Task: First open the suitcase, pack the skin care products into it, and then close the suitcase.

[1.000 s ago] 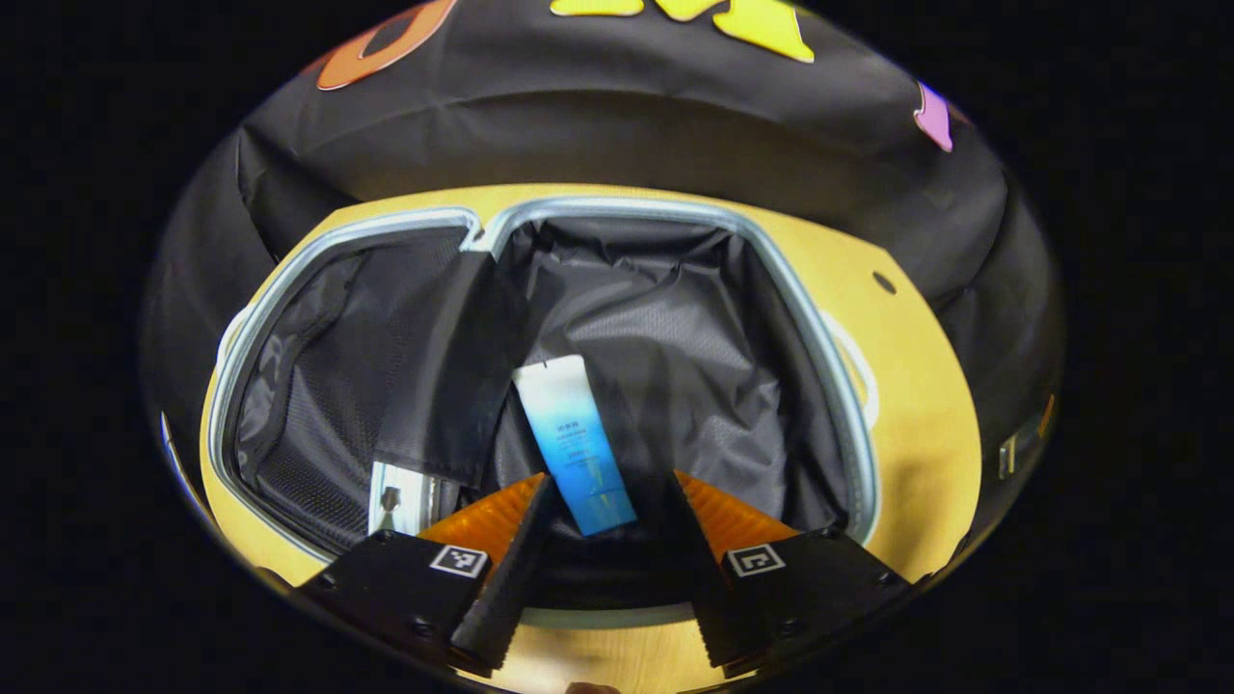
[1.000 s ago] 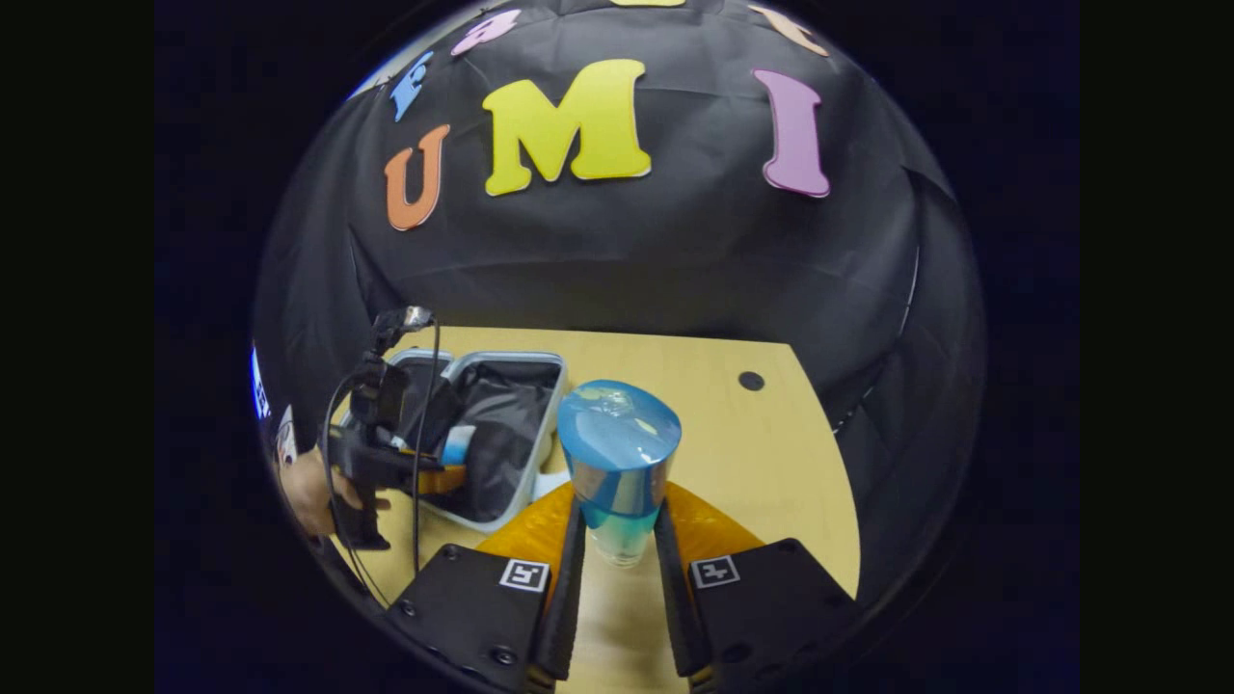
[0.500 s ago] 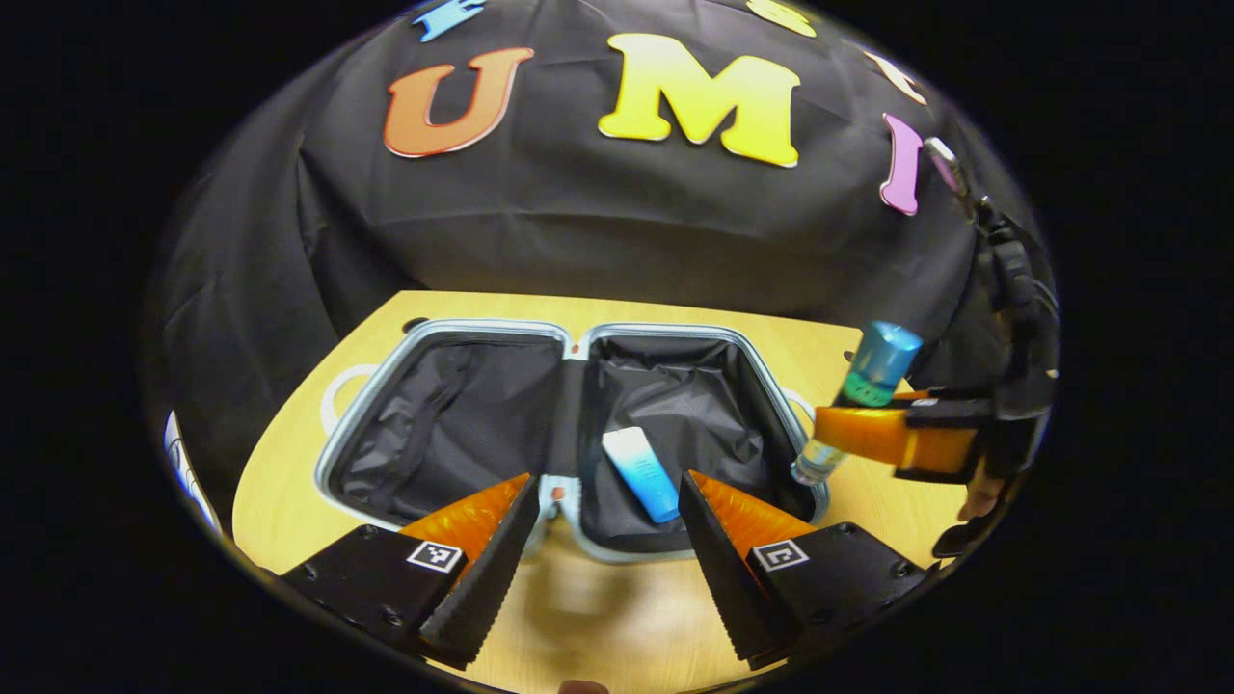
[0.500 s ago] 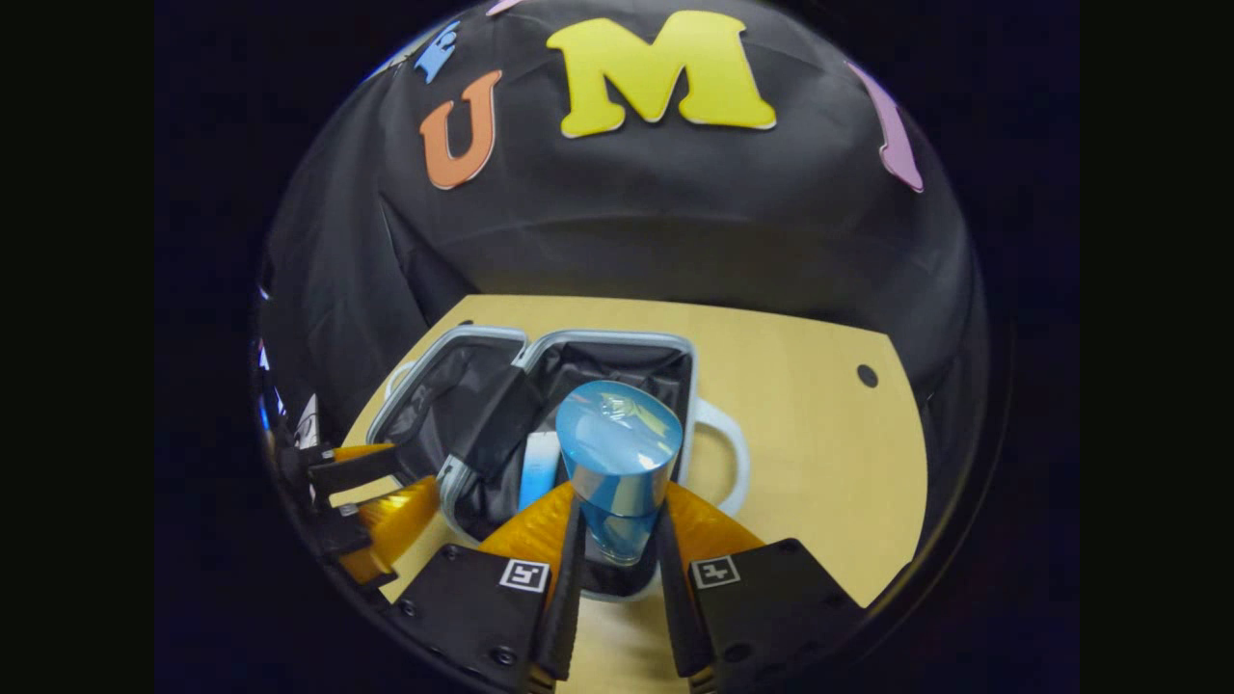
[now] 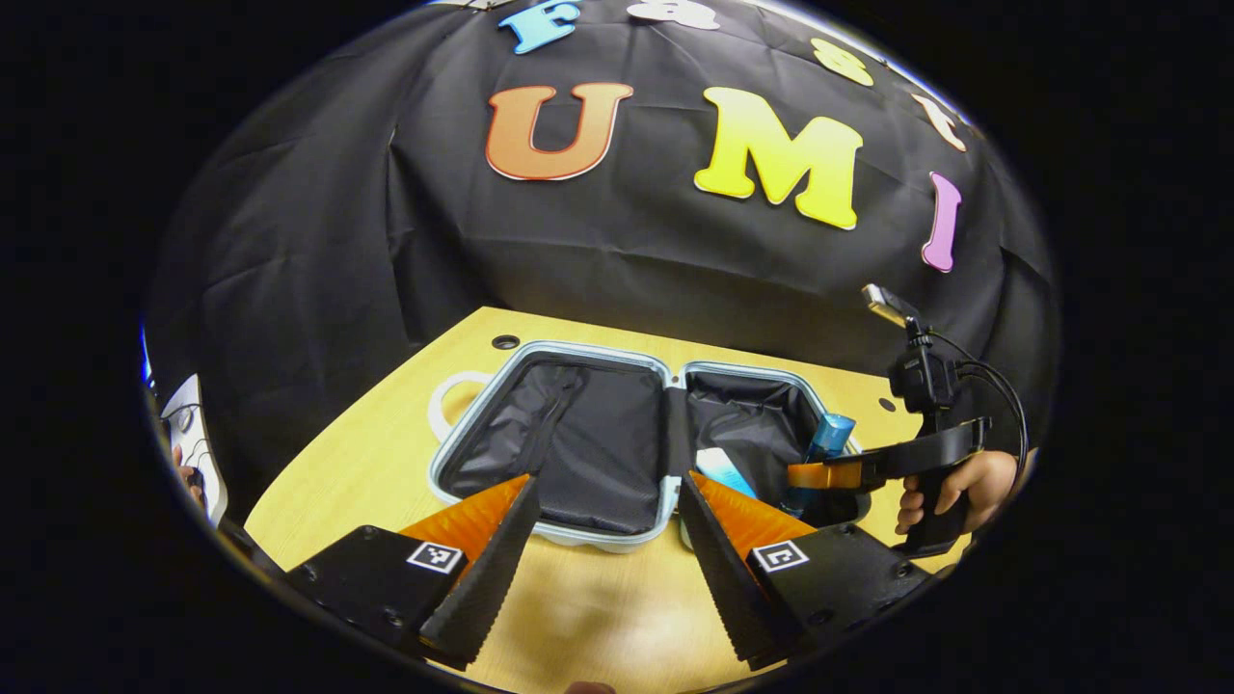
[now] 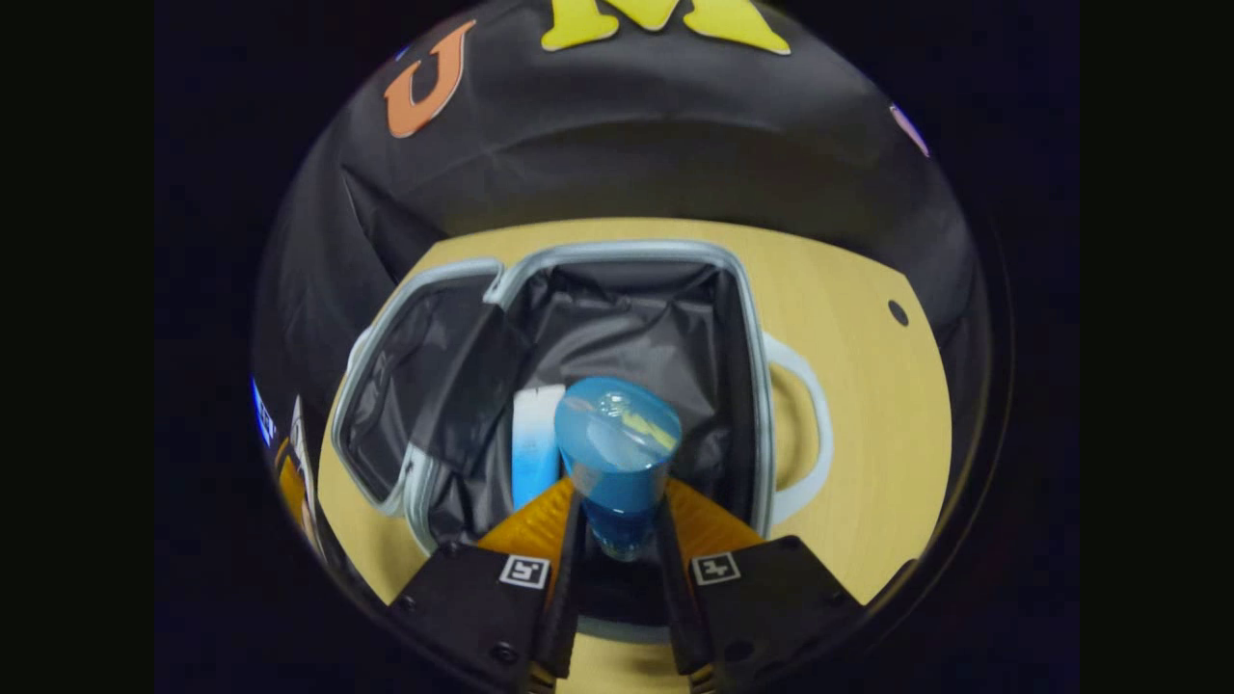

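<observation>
The pale blue suitcase [image 5: 511, 371] [image 6: 752, 318] lies open on the wooden table, both black-lined halves facing up. A blue and white tube [image 5: 721, 469] [image 6: 535, 448] rests in its right half. My right gripper [image 6: 617, 569] is shut on a blue bottle [image 6: 617, 453] [image 5: 819, 453] and holds it upright over that same half, beside the tube. In the left gripper view that gripper and the hand [image 5: 950, 487] holding it come in from the right. My left gripper [image 5: 603, 569] is open with nothing between its fingers, over the table in front of the suitcase.
The wooden table [image 5: 386, 453] [image 6: 868, 386] has a small round hole [image 5: 504, 341] behind the suitcase and another [image 6: 898, 312] at its right. White handles [image 5: 443, 410] [image 6: 805, 424] stick out from both sides of the suitcase. The black cloth wall stands close behind.
My left gripper has pulled back from the suitcase's inside to the table's front, leaving the tube lying there. My right gripper has carried the bottle from the table over the right half.
</observation>
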`<state>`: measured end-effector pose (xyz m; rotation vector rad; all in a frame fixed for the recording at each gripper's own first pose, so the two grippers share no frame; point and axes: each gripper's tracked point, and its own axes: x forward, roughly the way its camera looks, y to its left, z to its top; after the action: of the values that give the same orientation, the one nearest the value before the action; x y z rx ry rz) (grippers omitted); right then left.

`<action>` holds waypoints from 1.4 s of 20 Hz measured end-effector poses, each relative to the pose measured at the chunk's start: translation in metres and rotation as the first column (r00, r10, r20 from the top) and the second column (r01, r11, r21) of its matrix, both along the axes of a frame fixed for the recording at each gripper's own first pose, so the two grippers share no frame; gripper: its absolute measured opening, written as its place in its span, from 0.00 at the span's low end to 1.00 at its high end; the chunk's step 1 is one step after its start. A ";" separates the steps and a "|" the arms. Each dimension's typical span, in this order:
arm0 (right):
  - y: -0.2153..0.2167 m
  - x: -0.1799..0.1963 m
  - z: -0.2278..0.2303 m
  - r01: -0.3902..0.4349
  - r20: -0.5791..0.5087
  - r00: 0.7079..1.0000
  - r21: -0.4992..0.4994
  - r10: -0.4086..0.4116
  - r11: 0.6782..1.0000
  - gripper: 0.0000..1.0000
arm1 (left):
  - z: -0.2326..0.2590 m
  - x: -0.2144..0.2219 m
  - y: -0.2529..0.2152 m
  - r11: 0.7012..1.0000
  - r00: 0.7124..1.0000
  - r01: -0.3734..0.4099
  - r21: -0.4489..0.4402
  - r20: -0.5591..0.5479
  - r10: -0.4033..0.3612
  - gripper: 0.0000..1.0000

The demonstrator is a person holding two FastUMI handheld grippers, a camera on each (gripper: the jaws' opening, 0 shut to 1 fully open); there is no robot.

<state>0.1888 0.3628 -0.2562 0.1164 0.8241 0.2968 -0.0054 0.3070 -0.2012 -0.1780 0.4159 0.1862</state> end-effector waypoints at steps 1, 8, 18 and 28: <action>0.005 0.010 -0.003 0.016 -0.006 1.000 0.005 -0.016 1.000 0.37 | 0.000 0.000 0.006 1.000 1.000 -0.006 0.003 0.004 0.006 0.93; 0.006 0.025 -0.043 0.137 -0.151 0.979 -0.025 -0.139 0.990 0.34 | 0.010 0.002 0.049 0.998 0.996 -0.060 0.008 0.060 0.059 0.93; 0.015 0.024 -0.043 0.097 -0.134 0.986 -0.064 -0.104 0.993 0.42 | 0.028 0.015 0.118 0.988 0.977 -0.152 -0.019 0.148 0.153 0.93; 0.010 -0.008 0.035 0.025 0.026 0.999 -0.019 -0.025 1.000 0.80 | -0.039 0.062 0.186 0.872 0.954 -0.219 -0.437 0.092 0.286 0.96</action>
<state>0.1810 0.3732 -0.2213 0.1049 0.7990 0.2663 0.0568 0.4931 -0.2404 -0.6759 0.2718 0.3380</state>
